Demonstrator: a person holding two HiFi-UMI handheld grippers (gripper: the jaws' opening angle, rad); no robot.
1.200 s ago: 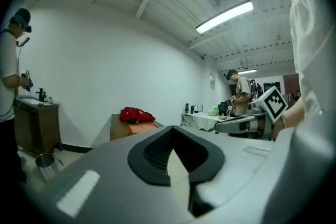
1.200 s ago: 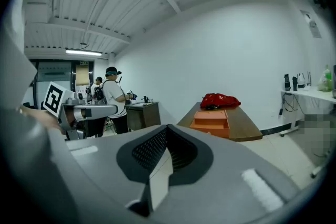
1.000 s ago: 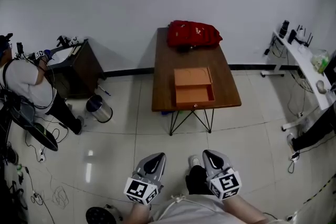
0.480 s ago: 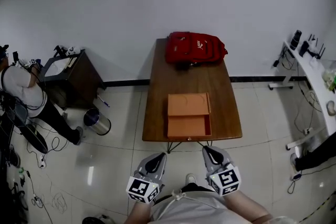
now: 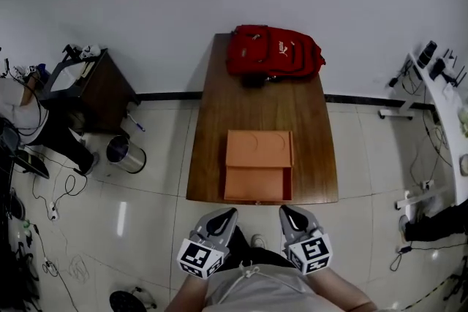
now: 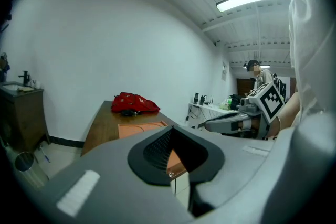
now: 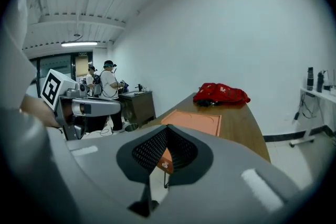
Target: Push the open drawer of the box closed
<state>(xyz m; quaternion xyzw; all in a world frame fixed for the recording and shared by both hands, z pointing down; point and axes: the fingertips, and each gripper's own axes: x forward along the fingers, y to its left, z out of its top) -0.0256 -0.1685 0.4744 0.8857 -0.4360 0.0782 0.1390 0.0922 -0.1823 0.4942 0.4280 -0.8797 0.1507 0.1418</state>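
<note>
Box (image 5: pixel 258 150) nearer than before, drawer (image 5: pixel 254 186) still open

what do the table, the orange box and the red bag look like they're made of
Table: wood or wood veneer, judging by the brown grain and a soft sheen.
Orange box: matte, flat, sharp-edged, probably cardboard or covered board; which is unclear.
Red bag: soft fabric, likely nylon, since it slumps and creases.
</note>
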